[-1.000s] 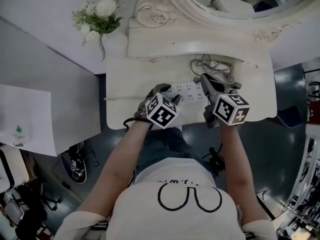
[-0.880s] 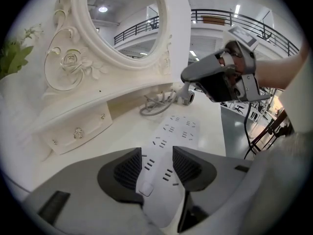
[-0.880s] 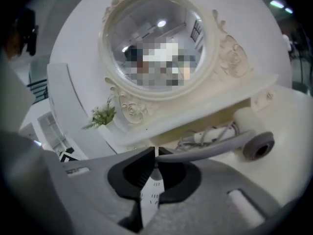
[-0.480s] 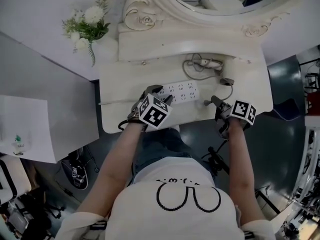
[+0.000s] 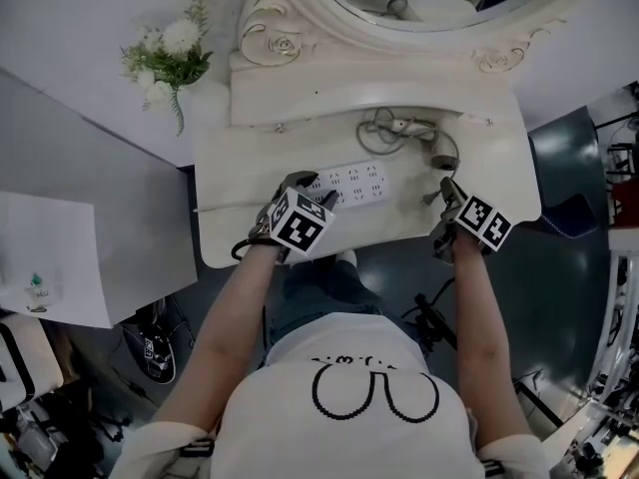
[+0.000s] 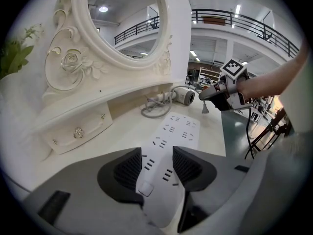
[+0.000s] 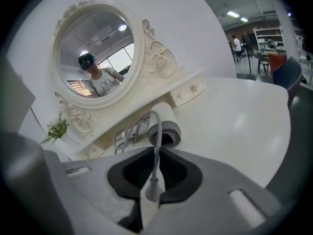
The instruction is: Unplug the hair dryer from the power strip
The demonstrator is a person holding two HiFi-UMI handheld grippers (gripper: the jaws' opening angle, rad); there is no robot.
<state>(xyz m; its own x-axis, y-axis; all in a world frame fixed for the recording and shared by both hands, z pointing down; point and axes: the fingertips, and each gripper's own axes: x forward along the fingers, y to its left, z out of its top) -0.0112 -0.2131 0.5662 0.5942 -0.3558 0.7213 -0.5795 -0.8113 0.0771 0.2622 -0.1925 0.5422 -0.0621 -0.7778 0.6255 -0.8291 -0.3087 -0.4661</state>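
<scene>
White vanity counter point(image 5: 240, 158) under an oval mirror point(image 7: 93, 53). The hair dryer's plug point(image 7: 152, 192) hangs clamped between my right gripper's point(image 7: 155, 155) closed fingers, clear of the power strip point(image 6: 178, 129). The hair dryer point(image 7: 165, 126) lies just beyond those fingers. My left gripper's point(image 6: 157, 151) fingers pinch the strip's near end. Unplugging looks done; I judge only setting the plug down remains.

Everything is bright and even. Long ceiling lamps point(image 6: 238, 9) glow at the upper right of the left gripper view. The white table top point(image 7: 244, 116) shines with a pale glare at the right of the right gripper view. Shadows are soft and faint. Both gripper views bend like a ball, with dark corners. The right gripper point(image 7: 155, 153) looks fuzzy at the bottom.
</scene>
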